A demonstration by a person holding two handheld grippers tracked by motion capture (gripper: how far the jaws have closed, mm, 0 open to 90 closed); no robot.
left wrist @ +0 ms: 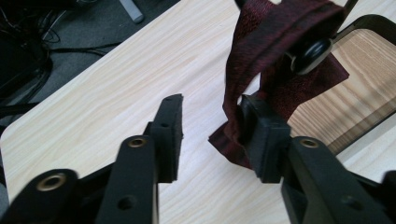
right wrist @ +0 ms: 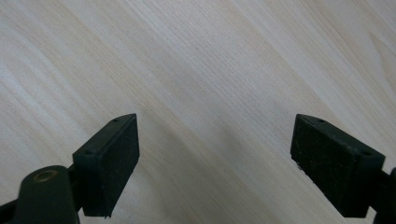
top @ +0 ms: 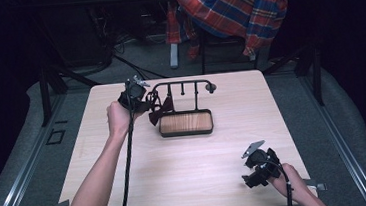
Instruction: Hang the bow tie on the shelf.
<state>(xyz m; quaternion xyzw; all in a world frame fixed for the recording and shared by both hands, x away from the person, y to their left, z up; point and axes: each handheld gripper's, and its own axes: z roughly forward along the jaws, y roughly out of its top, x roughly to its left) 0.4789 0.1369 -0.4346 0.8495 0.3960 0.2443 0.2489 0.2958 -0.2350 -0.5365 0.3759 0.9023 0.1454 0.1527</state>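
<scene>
Dark red cloth hung on the rack, 2 grippers apart

Left gripper (left wrist: 212, 128) released, cloth (left wrist: 275, 56) draped over the rack's (top: 182, 85) left end, brushing 1 pad; right gripper (right wrist: 215, 158) spread wide above bare table (right wrist: 196, 70), near corner.

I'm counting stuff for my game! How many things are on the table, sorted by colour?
Dark red: 1, the cloth strip hanging on the rack.
Black: 1, the rack with its wooden tray.
Total: 2
</scene>
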